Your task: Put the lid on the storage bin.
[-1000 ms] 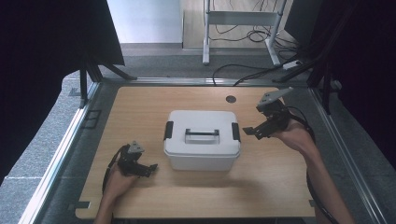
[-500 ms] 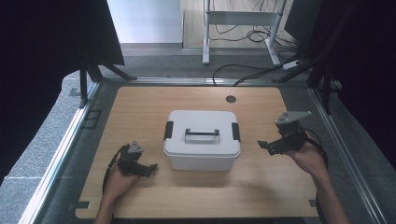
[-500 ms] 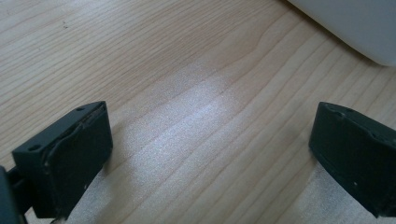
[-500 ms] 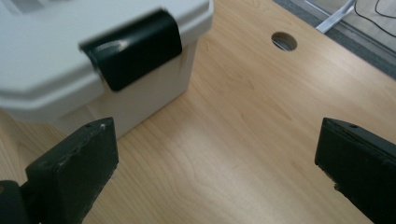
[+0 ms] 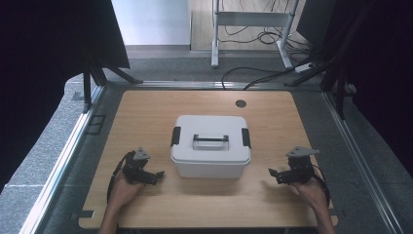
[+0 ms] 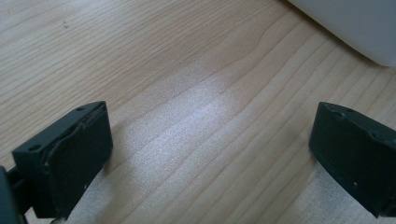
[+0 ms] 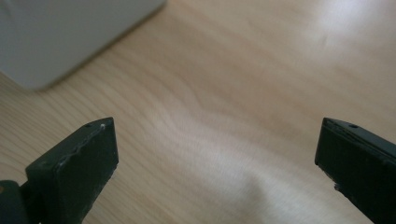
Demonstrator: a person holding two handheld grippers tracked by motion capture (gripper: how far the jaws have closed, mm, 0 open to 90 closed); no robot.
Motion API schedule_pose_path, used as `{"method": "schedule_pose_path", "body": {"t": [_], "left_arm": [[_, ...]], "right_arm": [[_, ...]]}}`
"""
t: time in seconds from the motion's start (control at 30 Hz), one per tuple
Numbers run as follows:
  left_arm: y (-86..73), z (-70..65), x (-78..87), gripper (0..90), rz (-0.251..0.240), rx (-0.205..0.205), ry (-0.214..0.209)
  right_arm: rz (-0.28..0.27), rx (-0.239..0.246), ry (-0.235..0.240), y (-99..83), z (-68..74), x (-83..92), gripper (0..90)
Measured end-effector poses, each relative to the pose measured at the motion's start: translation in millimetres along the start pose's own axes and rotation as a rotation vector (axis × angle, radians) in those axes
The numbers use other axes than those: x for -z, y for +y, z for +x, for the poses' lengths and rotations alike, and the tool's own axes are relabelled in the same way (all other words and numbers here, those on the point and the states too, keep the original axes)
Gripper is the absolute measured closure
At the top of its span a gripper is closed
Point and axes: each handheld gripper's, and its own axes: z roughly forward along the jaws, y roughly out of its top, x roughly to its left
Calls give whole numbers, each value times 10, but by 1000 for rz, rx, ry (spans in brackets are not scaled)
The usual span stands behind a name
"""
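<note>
1. High view first: a white storage box (image 5: 210,145) sits at the centre of the wooden table (image 5: 160,107), lid on, with a grey handle (image 5: 210,142) lying flat across the top.
2. Two black latches show on it, one at the box's 9 o'clock end (image 5: 176,136) and one at its 3 o'clock end (image 5: 246,137).
3. Left gripper (image 5: 155,176) sits at about 8 o'clock from the box, low over the table, held in the person's left hand (image 5: 124,187). Its tips point toward 3 o'clock, at the box's near left corner, close but apart from it.
4. Right gripper (image 5: 273,174) sits at about 4 o'clock from the box, in the right hand (image 5: 309,191), tips pointing toward 9 o'clock. A clear strip of bare wood lies between it and the box.
5. Left gripper view: the two black jaws stand wide apart with nothing between them but wood grain, and the box's white corner (image 6: 350,25) peeks in at 1 o'clock.
6. Right gripper view: same story, jaws spread wide and holding nothing, bare wood between them, with the box's pale wall (image 7: 65,32) blurred at 11 o'clock.
7. At 12 o'clock on the table, beyond the box, a small dark round hole (image 5: 240,103) marks the far edge.
</note>
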Motion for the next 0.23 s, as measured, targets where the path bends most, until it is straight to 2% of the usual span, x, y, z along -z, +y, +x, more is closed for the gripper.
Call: {"method": "schedule_pose_path", "body": {"t": [0.23], "left_arm": [[-1,-3,0,0,0,2,2]], "right_arm": [[37,-39,32,-208,45,-140,0]]}}
